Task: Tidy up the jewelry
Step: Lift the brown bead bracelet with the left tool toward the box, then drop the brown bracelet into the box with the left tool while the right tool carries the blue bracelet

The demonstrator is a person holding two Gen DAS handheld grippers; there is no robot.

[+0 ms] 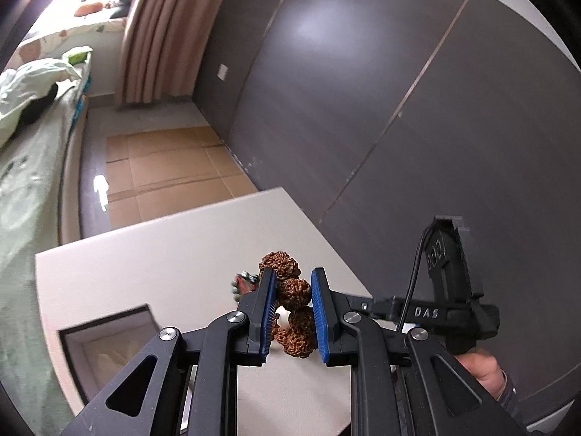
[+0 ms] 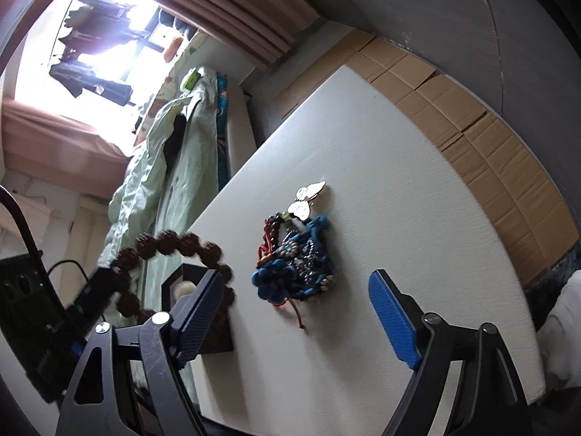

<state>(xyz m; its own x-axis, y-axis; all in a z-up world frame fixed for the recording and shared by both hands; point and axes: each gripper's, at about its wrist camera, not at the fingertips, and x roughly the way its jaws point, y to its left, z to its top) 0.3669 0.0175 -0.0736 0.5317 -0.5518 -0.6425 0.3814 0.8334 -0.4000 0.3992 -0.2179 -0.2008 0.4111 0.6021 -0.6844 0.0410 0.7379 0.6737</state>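
I find the left gripper (image 1: 290, 309) clamped on the brown bead bracelet (image 1: 295, 296): its beads sit squeezed between both blue pads, the loop hanging clear above the white table (image 1: 145, 254) beside the open box (image 1: 109, 341). My right gripper (image 2: 296, 318) stands wide apart, nothing between its pads. The heap of remaining jewelry (image 2: 296, 258) lies on the table just ahead of them, untouched.

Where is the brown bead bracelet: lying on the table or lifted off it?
Lifted: the bracelet hangs in the air, clamped in the left gripper, clear of the table.
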